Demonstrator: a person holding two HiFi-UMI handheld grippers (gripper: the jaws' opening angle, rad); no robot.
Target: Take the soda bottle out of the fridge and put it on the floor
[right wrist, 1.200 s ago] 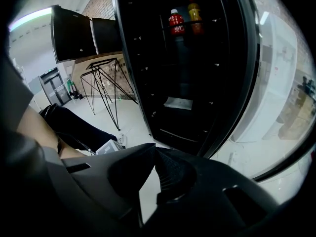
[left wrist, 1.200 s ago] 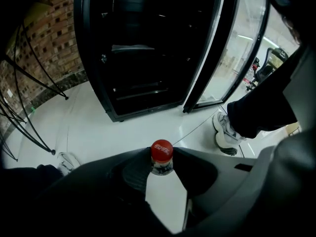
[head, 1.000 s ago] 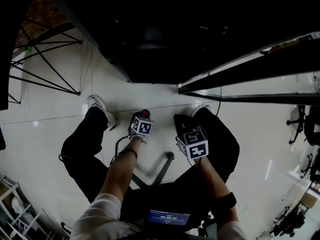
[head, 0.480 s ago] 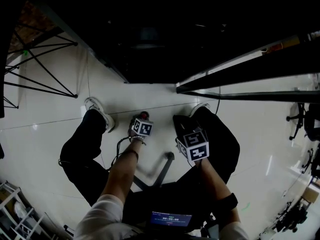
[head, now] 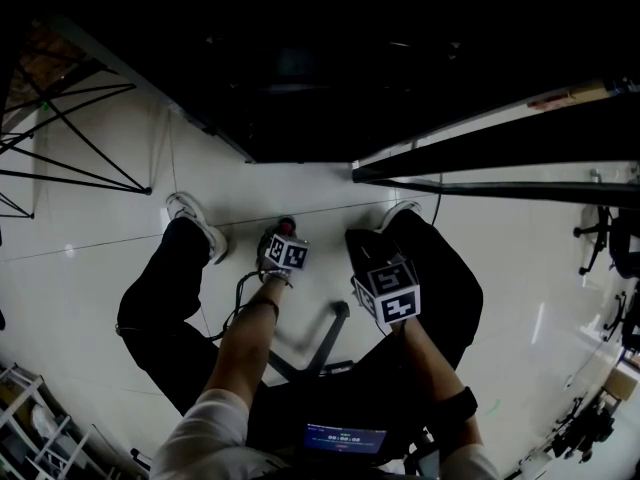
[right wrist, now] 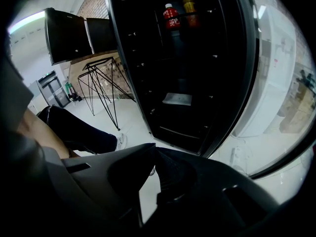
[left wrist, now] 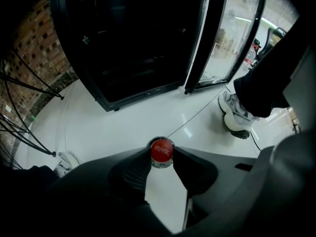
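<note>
The soda bottle (left wrist: 161, 151) shows as a red cap on a clear neck, upright over the white floor (left wrist: 148, 117). My left gripper (left wrist: 162, 156) is shut on that neck, one pad on each side. In the head view the red cap of the bottle (head: 287, 225) peeks out past my left gripper (head: 285, 240), between the person's feet. My right gripper (right wrist: 155, 148) is shut with nothing in it, and hangs at my right knee (head: 378, 268). The open fridge (right wrist: 182, 73) stands dark just ahead.
Two more bottles (right wrist: 171, 15) stand on a high fridge shelf. The glass fridge door (head: 490, 138) swings out to the right. A black wire-legged stand (head: 70, 138) is at the left, shoes (head: 190, 218) flank the bottle, and office chairs (head: 600, 248) sit far right.
Almost nothing: the head view has drifted slightly, and both grippers and the bottle stay where they were.
</note>
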